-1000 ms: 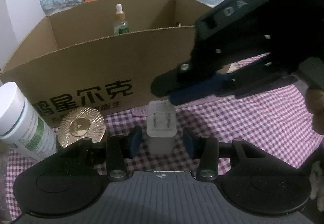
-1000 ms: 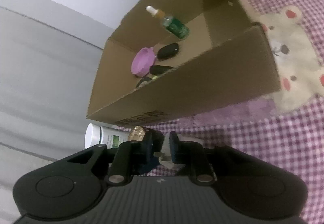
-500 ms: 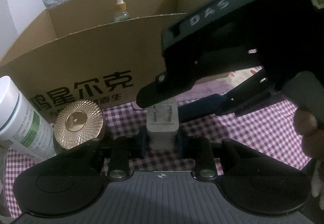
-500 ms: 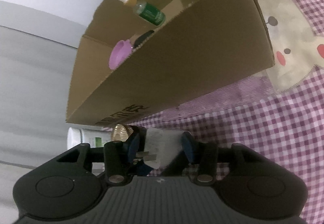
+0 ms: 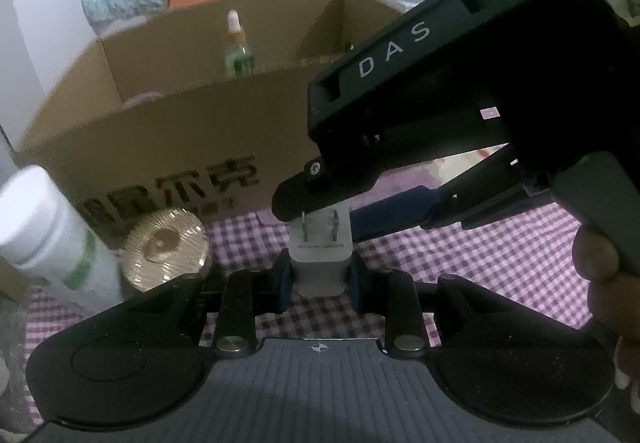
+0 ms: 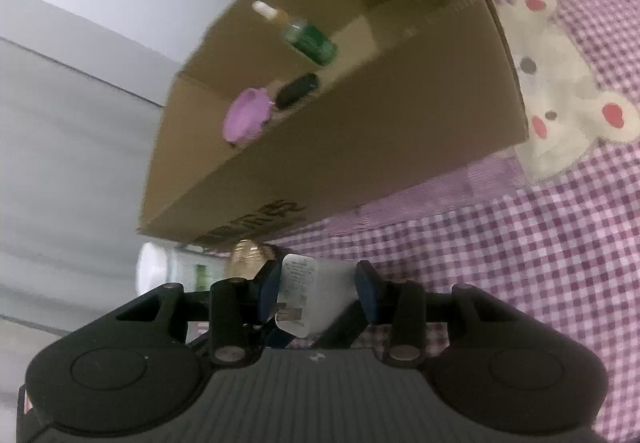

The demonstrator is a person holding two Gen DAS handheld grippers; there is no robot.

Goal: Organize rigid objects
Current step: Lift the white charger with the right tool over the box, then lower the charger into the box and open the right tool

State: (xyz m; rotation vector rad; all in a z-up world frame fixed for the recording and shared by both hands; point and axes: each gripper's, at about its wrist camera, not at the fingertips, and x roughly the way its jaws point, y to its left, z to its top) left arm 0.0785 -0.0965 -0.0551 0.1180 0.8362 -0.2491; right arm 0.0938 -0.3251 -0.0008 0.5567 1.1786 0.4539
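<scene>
Ahead of both my tongs stands the big open cardboard box, resting on the purple checked tablecloth that covers the tabletop. Inside it I can see a green dropper bottle, a purple round piece and a dark oblong object. To the left of my left tongs, in front of the box, lie a white bottle with a green label and, just beside it, a jar with a ribbed gold lid.

My left tongs are closed down to the width of the white plug adapter and grip its body, prongs pointing away from me. My right tongs are parted wider than the adapter; one blue pad lies against its printed face, the other stands just apart from it.
</scene>
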